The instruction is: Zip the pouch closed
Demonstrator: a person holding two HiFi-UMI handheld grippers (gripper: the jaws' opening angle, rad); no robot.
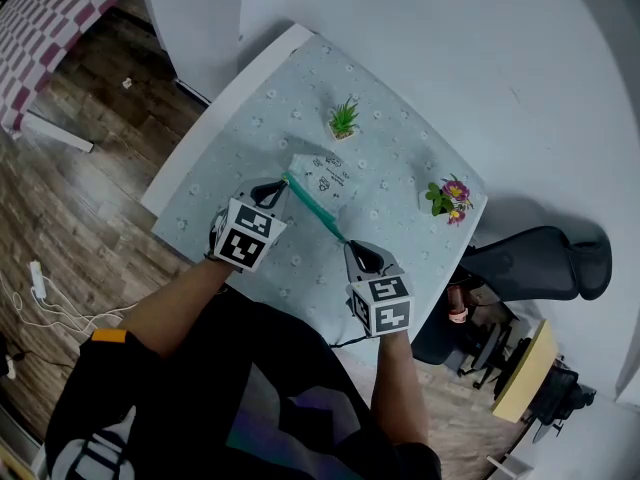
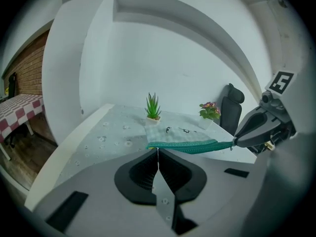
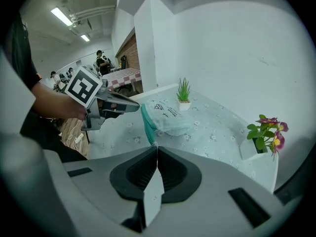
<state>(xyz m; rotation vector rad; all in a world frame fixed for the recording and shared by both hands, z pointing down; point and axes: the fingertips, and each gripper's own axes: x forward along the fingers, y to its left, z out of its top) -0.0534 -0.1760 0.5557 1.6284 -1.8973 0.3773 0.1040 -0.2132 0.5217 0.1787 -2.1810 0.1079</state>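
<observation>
Left tongs (image 1: 281, 183) were pressed together on the near-left corner of the pouch (image 1: 326, 182), right at the end of its teal zipper edge (image 1: 314, 208). In the left gripper view the jaws met with no gap, and the teal strip began just above their tips. Right tongs (image 1: 349, 243) were also pressed together, pinching the opposite end of the zipper edge. Whether they had the pull tab or only fabric could not be made out. The teal strip ran taut in a straight line between the two tongs.

The pouch was pale and checked with small dark print. It sat mid-counter (image 1: 250, 138), its body spreading away from the person on the flower-patterned cloth, and its zipper side looked lifted slightly.

A small green plant (image 1: 343, 120) in a white pot stood just beyond the pouch. A pink-flowered plant (image 1: 449, 198) stood near the counter's right edge, well apart from the pouch. A black office chair (image 1: 540, 263) was off the right side, over a wood floor (image 1: 90, 168).
</observation>
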